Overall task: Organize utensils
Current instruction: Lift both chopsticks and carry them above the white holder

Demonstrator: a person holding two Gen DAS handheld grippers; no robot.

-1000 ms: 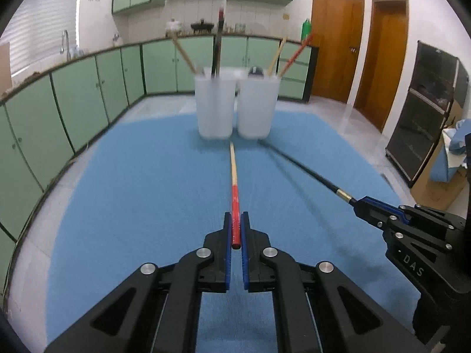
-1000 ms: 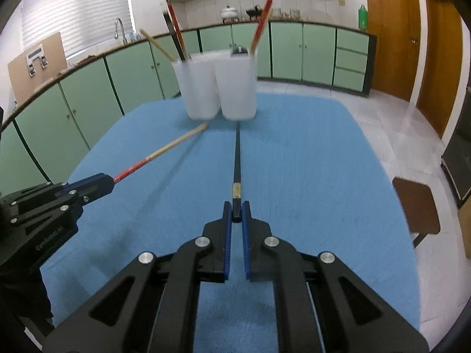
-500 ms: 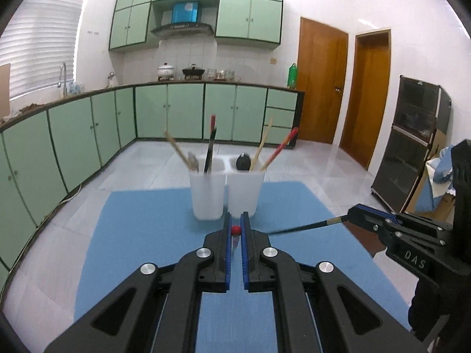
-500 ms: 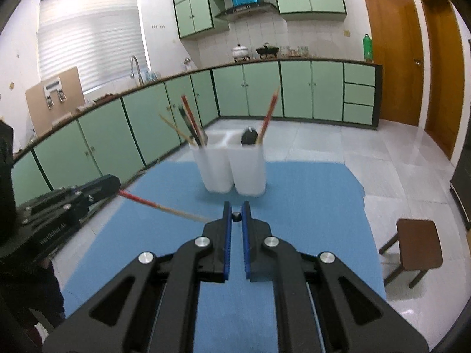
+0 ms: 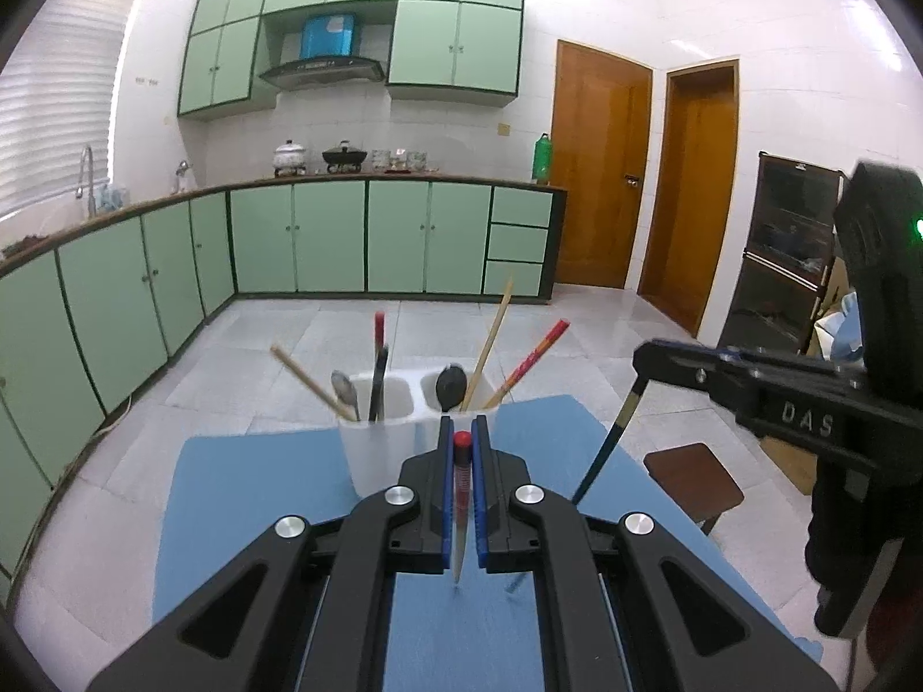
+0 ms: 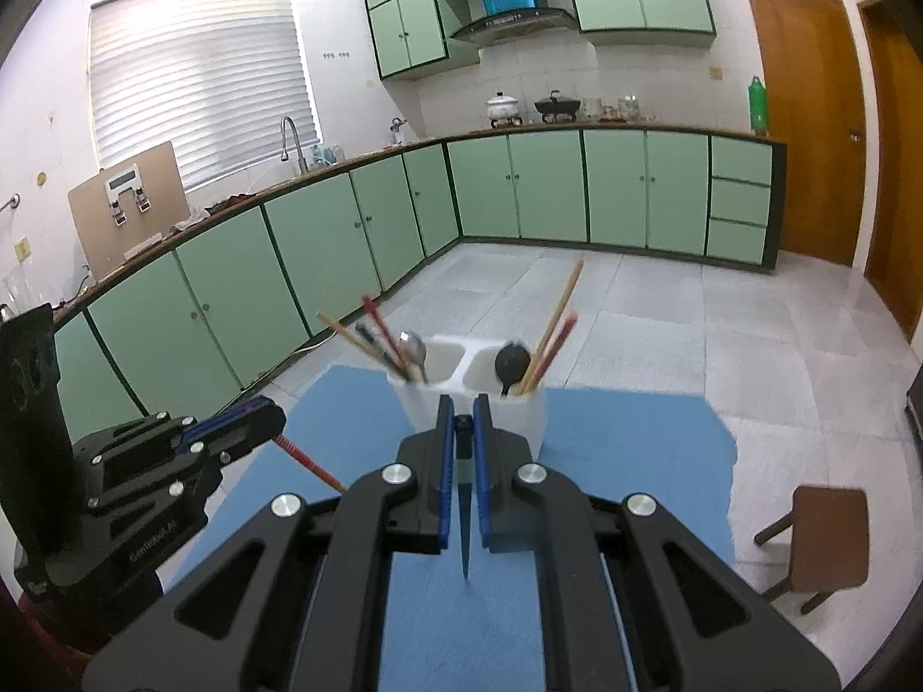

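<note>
White holder (image 5: 381,450) on blue mat (image 5: 242,496)

Green cabinets (image 6: 519,190) run along the counter through the middle of the frame, with more green wall cupboards (image 5: 456,40) at the top. A range hood (image 5: 323,66) hangs between them, above a white pot (image 5: 289,154) and a dark pan (image 5: 344,155). A green bottle (image 5: 542,158) stands at the counter's right end, beside two brown doors (image 5: 600,167). A faucet (image 6: 291,141) and a blind-covered window (image 6: 202,86) sit at the upper left. A brown stool (image 6: 825,542) stands at the lower right on the tiled floor (image 6: 721,311).
</note>
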